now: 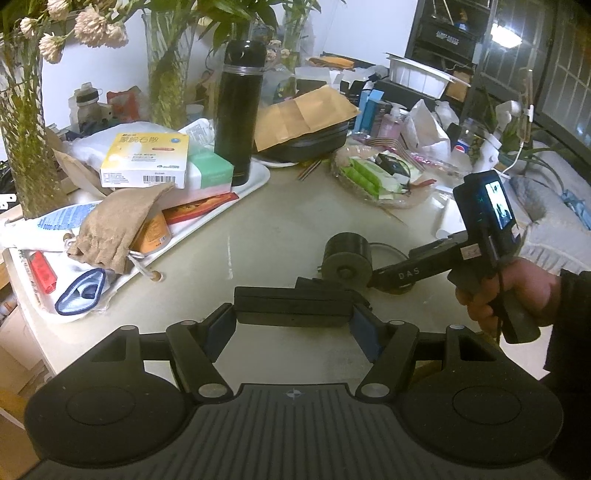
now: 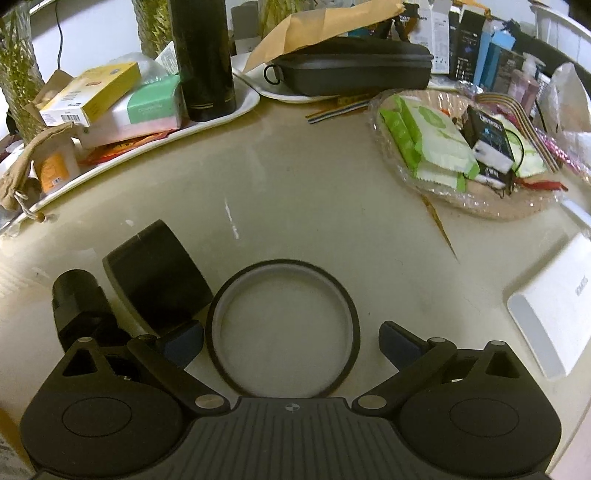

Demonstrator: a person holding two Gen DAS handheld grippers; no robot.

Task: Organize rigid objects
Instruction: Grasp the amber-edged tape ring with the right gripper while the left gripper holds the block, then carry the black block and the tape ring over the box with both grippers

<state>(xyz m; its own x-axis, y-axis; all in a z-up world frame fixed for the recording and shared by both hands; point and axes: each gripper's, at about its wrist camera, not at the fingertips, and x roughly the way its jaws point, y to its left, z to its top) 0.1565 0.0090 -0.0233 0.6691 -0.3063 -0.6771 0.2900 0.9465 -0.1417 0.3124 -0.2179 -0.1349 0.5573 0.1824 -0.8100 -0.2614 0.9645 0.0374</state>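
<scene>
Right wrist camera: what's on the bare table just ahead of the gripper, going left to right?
Small black cylinder part → big dark roll → round ring → white box.

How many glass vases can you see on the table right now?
3. One vase at the far left with pale flowers, one behind the yellow box, and one further back behind the black flask. Clutter could hide more.
</scene>
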